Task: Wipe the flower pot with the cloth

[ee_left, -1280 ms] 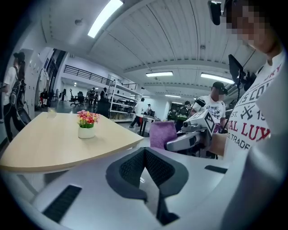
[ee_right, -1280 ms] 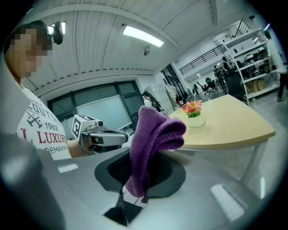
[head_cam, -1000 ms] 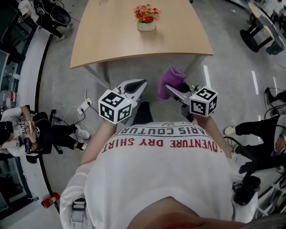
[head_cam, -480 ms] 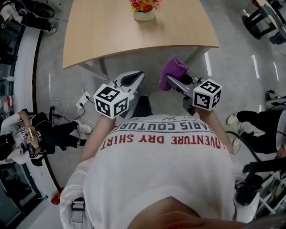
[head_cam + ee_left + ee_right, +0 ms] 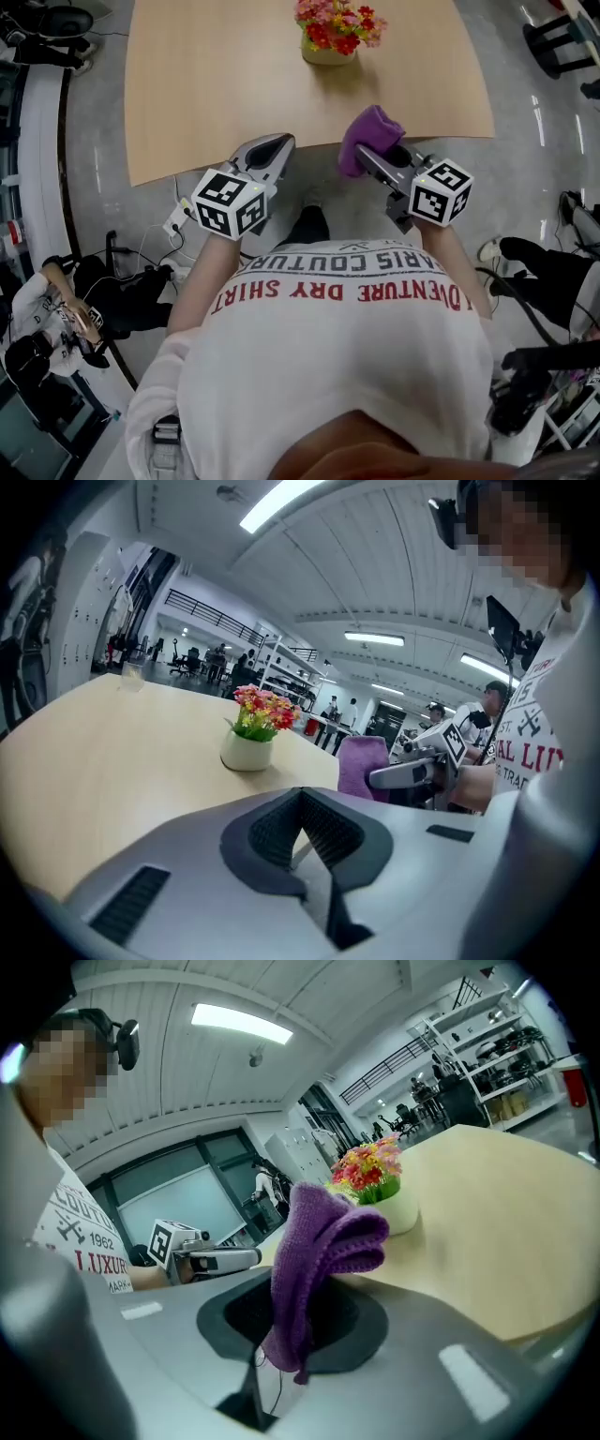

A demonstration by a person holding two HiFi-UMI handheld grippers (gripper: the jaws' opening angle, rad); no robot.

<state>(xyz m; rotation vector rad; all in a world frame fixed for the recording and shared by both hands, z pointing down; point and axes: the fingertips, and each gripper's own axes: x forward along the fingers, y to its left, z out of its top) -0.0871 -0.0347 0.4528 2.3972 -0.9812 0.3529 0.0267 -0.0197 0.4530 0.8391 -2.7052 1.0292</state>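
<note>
Both grippers have come forward from over the floor (image 5: 98,211) to the near edge of the tabletop (image 5: 206,94), and the flower pot (image 5: 326,52) now shows closer, at the upper centre of the head view. The left hand-held gripper (image 5: 279,142) has its jaws pressed together with nothing between them, its tip just over the tabletop edge. The right hand-held gripper (image 5: 364,161) pinches the purple cloth (image 5: 368,133), which rises upright from the jaws, its top folded over toward the pot. Bare tabletop lies between the cloth and the pot. The pot stands upright, well back from the near edge, its red and pink flowers (image 5: 339,21) pointing up. A seated person (image 5: 66,319) is at the lower left, on the floor side.
</note>
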